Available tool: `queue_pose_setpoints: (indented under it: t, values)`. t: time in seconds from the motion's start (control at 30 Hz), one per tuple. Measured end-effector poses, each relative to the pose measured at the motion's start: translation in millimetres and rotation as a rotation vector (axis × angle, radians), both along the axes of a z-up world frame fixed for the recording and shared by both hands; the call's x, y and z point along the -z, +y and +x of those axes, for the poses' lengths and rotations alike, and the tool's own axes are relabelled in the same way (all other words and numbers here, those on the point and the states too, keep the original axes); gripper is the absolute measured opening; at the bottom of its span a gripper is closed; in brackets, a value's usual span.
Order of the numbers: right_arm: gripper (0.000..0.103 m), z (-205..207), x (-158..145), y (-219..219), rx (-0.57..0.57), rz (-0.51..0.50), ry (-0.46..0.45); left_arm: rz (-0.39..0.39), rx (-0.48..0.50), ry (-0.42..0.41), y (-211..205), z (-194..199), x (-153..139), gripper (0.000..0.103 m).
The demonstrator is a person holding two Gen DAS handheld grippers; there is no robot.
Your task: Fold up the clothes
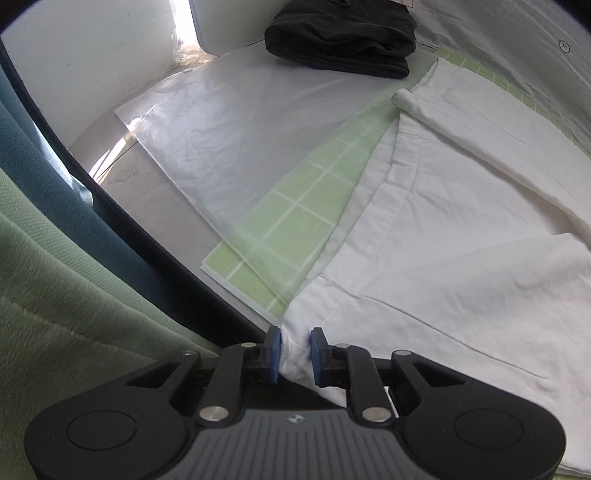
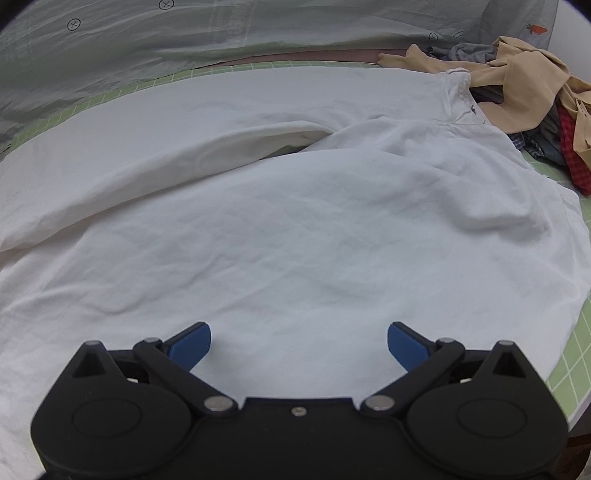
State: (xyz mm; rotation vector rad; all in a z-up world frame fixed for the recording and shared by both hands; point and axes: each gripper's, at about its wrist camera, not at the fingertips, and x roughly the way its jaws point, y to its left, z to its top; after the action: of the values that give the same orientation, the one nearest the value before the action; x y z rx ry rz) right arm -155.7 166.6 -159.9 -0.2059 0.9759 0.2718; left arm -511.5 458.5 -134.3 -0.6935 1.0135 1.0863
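Stretching across a green cutting mat with a pale grid (image 1: 295, 221), which covers the surface, a large white cotton garment (image 2: 295, 229) lies flat and lightly creased. Ahead and to the left of the left hand-held gripper (image 1: 295, 350), a translucent plastic sheet (image 1: 229, 122) overlaps the mat, and beyond it a folded black garment (image 1: 343, 40) sits near a white wall (image 1: 92, 55). A soft green fabric with a teal band (image 1: 55, 258) fills the space to that gripper's left. Its blue pads are drawn close together, pinching a bunched corner of the white garment at the near edge of the mat. From that corner the cloth fans out ahead and to the right.

Seen from the right hand-held gripper (image 2: 299, 345), the garment's long axis runs left to right, with its collar (image 2: 458, 92) far ahead on the right and a long sleeve (image 2: 166, 147) folded across the body toward the left. This gripper's blue pads stand wide apart just above the cloth, holding nothing. A heap of tan, grey and red clothes (image 2: 535, 96) lies beyond the collar, and a grey-white sheet marked with small crossed circles (image 2: 184, 33) runs along the far edge.
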Motion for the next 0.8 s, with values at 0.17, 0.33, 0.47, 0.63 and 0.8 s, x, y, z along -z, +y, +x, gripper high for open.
queue_pose_setpoints:
  t: [0.17, 0.33, 0.47, 0.63, 0.8]
  values:
    - [0.103, 8, -4, -8, 0.007, 0.006, -0.005, 0.057, -0.082, -0.108, 20, -4, -36, 0.029]
    - [0.103, 29, -18, -8, 0.009, 0.029, -0.035, 0.155, -0.073, -0.167, 50, 22, -67, 0.041]
    - [0.103, 49, -32, -5, 0.014, 0.051, -0.069, 0.153, -0.03, -0.169, 74, 65, -65, 0.047]
    - [0.103, 91, -49, 1, 0.023, 0.063, -0.118, 0.164, 0.078, -0.179, 106, 135, -58, 0.061]
    - [0.103, 158, -56, 17, 0.023, 0.06, -0.15, 0.179, 0.159, -0.156, 151, 211, -45, 0.061]
